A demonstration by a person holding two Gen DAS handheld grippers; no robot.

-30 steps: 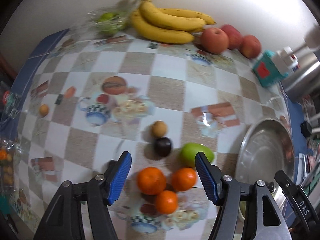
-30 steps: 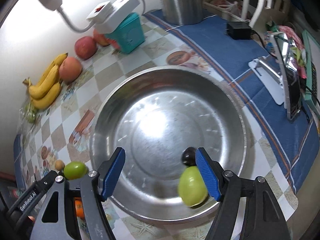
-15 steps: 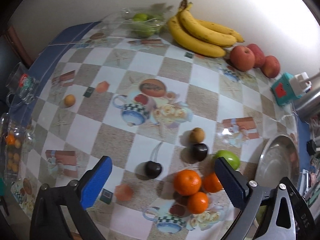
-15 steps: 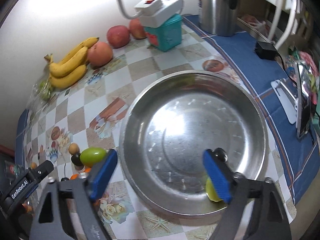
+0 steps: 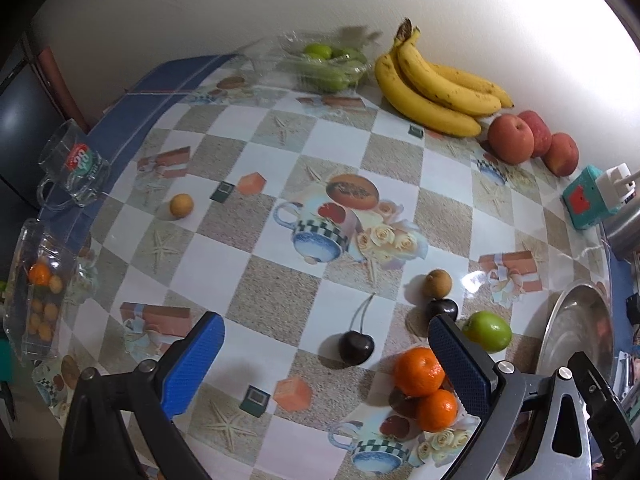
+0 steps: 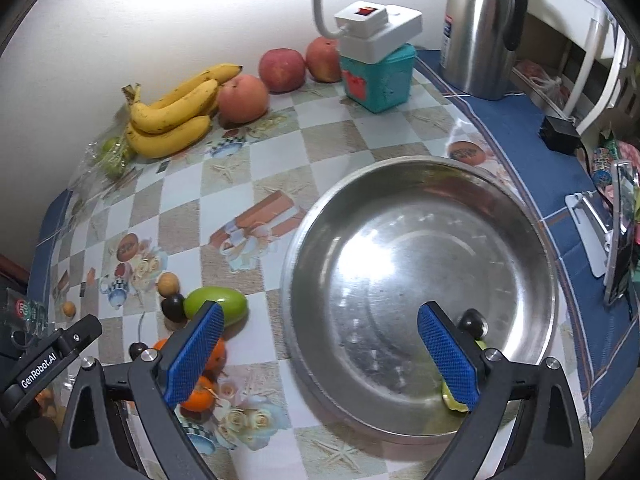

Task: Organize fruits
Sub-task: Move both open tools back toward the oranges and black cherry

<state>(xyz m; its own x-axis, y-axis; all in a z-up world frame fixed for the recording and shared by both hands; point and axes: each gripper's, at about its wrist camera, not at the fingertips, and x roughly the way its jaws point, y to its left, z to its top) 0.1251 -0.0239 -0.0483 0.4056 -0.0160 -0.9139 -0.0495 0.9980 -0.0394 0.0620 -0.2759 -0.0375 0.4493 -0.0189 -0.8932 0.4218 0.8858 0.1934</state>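
Checkered table [image 6: 280,152], steel bowl [image 6: 520,216], green fruit [image 6: 450,394] inside

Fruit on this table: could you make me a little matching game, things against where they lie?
1 bananas
2 stemmed cherry
3 green fruit, half hidden
4 small oranges

A in the steel bowl
B by the wall, beside the apples
C in the clear glass dish
D alone on the tablecloth

Pairs: 1-B, 2-D, 3-A, 4-C

Just a kitchen table against a plain wall

Checkered tablecloth [image 5: 280,288] over blue cloth [image 6: 516,128], white wall [image 5: 240,8] brightly lit.
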